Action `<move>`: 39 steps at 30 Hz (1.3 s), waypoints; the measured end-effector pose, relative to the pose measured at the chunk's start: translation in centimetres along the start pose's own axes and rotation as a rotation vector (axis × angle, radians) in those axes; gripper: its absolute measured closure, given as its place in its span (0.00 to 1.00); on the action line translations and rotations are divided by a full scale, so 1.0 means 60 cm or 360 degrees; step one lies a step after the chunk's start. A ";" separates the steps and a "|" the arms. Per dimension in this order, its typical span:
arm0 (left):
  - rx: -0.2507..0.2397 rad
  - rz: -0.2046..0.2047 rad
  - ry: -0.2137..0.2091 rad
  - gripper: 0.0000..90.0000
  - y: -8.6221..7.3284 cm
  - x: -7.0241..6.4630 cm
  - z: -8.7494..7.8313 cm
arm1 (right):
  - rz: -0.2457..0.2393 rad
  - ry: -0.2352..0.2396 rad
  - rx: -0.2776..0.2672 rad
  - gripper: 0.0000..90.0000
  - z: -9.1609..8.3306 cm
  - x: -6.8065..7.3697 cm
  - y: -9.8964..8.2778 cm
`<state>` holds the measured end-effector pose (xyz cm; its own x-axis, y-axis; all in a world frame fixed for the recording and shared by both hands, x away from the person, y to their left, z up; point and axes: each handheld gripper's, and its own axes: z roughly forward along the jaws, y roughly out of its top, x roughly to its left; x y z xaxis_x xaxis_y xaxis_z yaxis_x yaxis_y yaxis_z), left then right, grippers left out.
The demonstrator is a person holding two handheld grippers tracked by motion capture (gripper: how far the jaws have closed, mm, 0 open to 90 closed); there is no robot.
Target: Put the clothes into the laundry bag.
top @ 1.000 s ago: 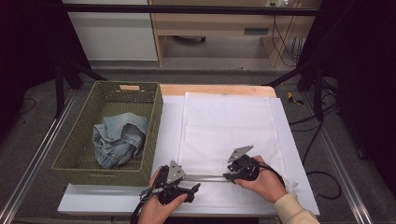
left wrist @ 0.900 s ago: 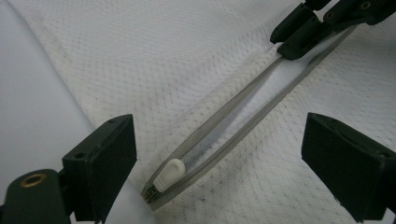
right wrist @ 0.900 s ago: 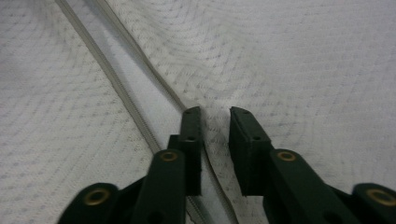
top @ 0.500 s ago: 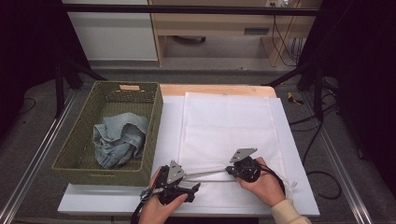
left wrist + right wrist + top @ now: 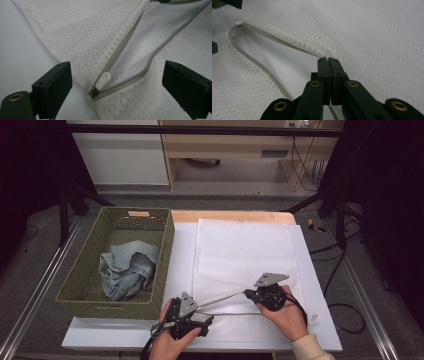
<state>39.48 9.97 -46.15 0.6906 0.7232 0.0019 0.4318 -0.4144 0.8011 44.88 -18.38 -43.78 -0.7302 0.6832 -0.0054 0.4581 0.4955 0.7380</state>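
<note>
A: High view first. Left tongs [image 5: 204, 319] low at the near bench edge, hand wrapped round the body, grey three-cornered plate on top. Right tongs [image 5: 248, 293] angled toward the left, wrist bent inward, sleeve cut off at the bottom edge.

B: And between them?

A: White mesh laundry bag [image 5: 240, 255], flat and rectangular on the white bench [image 5: 320, 320], its near edge lifted into a taut strip running from one pair of tongs to the other. Beside it, a woven green basket [image 5: 75, 285] with crumpled blue denim [image 5: 127, 267] inside.

B: Left gripper view?

A: Jaws spread wide, released, nothing pressed. Between them, untouched, the zipper pull [image 5: 103, 81], small, rounded, off-white, at the point where the two grey zipper tapes part. Honeycomb mesh all round; far end of the opening cut off at the top.

B: Right gripper view?

A: Just closing, now clenched, pads together on the bag's lifted zipper edge [image 5: 319, 53]. Fabric between the pads hidden by the jaws themselves.
</note>
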 end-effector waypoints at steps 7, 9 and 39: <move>-0.0053 -0.0005 0.0016 0.10 0.012 -0.001 -0.012 | 0.0004 0.0024 0.0001 0.99 -0.004 0.002 0.034; -0.0055 -0.0001 0.0016 0.10 0.014 -0.002 -0.015 | 0.0014 0.0032 0.0002 0.99 -0.006 0.000 0.045; -0.0080 -0.0022 -0.0012 0.10 0.038 -0.005 -0.040 | 0.0131 0.0081 -0.0108 0.99 -0.032 -0.043 0.096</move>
<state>38.85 10.16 -42.88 0.6890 0.7246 -0.0139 0.4120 -0.3758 0.8301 48.42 -18.30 -38.18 -0.7171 0.6912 0.0898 0.4833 0.4003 0.7785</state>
